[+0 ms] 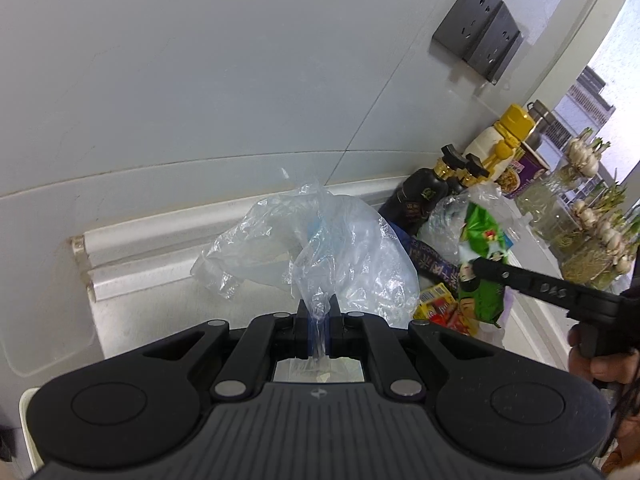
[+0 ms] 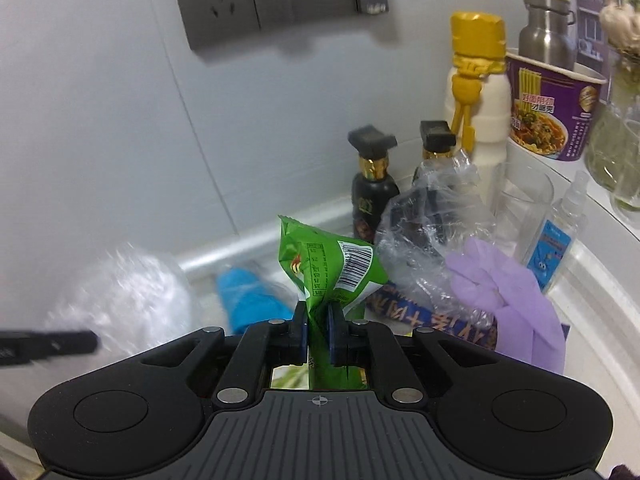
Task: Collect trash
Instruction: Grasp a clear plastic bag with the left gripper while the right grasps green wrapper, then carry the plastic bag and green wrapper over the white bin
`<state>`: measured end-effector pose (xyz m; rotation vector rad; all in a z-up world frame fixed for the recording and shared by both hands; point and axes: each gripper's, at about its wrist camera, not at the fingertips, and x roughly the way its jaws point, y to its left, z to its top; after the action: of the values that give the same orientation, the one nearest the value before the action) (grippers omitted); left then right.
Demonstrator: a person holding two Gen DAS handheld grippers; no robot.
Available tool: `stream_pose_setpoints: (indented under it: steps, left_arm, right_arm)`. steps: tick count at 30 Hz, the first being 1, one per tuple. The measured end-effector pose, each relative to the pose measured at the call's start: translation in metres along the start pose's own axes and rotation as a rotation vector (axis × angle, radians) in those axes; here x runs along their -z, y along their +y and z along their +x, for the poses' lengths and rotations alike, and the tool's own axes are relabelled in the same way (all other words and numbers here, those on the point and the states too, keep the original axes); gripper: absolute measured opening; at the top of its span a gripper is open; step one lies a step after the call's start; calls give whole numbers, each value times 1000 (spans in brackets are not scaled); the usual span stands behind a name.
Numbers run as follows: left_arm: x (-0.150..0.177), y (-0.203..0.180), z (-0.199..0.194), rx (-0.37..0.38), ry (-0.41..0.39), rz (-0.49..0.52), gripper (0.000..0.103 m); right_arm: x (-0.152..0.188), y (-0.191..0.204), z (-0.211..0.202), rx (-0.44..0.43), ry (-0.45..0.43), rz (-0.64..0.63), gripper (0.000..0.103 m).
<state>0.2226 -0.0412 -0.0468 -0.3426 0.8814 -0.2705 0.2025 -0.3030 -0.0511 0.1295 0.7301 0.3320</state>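
Observation:
My left gripper [image 1: 319,312] is shut on a twisted neck of a clear plastic bag [image 1: 340,248], which billows over the white counter against the wall. My right gripper [image 2: 319,312] is shut on a crumpled green snack wrapper [image 2: 328,264] that stands up between its blue pads. In the left wrist view the right gripper [image 1: 478,266] reaches in from the right, with the green wrapper [image 1: 480,236] at its tip. More litter lies around: a red and yellow wrapper [image 1: 440,308], a dark blue wrapper [image 2: 432,320], crumpled clear film [image 2: 432,224], a purple glove [image 2: 508,296] and a blue item [image 2: 248,296].
Two dark bottles [image 2: 372,188], a white bottle with a yellow cap [image 2: 480,92], a purple noodle cup [image 2: 556,112], a steel flask [image 2: 546,36], a glass [image 2: 524,200] and a spray bottle [image 2: 560,236] crowd the back right. Grey wall sockets [image 2: 256,0] sit above. Jars of garlic [image 1: 588,220] line the window.

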Motion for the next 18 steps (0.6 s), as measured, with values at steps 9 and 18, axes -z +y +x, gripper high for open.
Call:
stream_pose_setpoints:
  steps: [9,18]
  left_arm:
    - [20,23,-33,29,-1,-42,5]
    - [45,48,-65,31,5,-94,5]
  right_arm:
    - [18,46,-45,-65,-14,40,7]
    - [55,102,-60,-94,79,53,7]
